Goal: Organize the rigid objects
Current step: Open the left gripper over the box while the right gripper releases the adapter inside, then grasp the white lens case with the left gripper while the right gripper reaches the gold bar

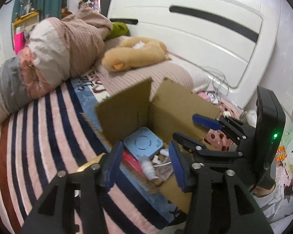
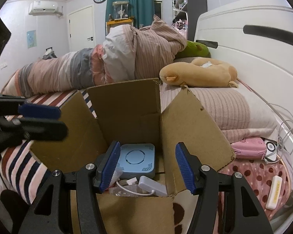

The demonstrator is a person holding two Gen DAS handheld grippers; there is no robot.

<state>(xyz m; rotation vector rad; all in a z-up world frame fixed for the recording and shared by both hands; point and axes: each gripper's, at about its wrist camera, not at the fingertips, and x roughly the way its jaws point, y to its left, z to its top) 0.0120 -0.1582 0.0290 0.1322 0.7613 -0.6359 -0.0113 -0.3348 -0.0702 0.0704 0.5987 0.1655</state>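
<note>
An open cardboard box (image 1: 166, 105) (image 2: 127, 107) stands on the bed. Inside it lie a light blue square device (image 1: 143, 143) (image 2: 137, 159), a white charger with cable (image 2: 152, 186), a small white bottle (image 1: 149, 168) and a red item (image 1: 130, 159). My left gripper (image 1: 144, 166) is open and empty, just above the box's near left corner. My right gripper (image 2: 148, 167) is open and empty, above the box's near edge; it also shows in the left wrist view (image 1: 193, 125). The left gripper shows in the right wrist view (image 2: 43, 119) at the left.
A striped blanket (image 1: 39, 136) covers the bed, with a rolled duvet (image 1: 54, 44) and a tan plush toy (image 2: 201, 74) behind the box. A pink case (image 2: 248, 150), white cables (image 2: 283, 128) and a cream bar (image 2: 273, 192) lie right of the box near the white headboard (image 1: 195, 29).
</note>
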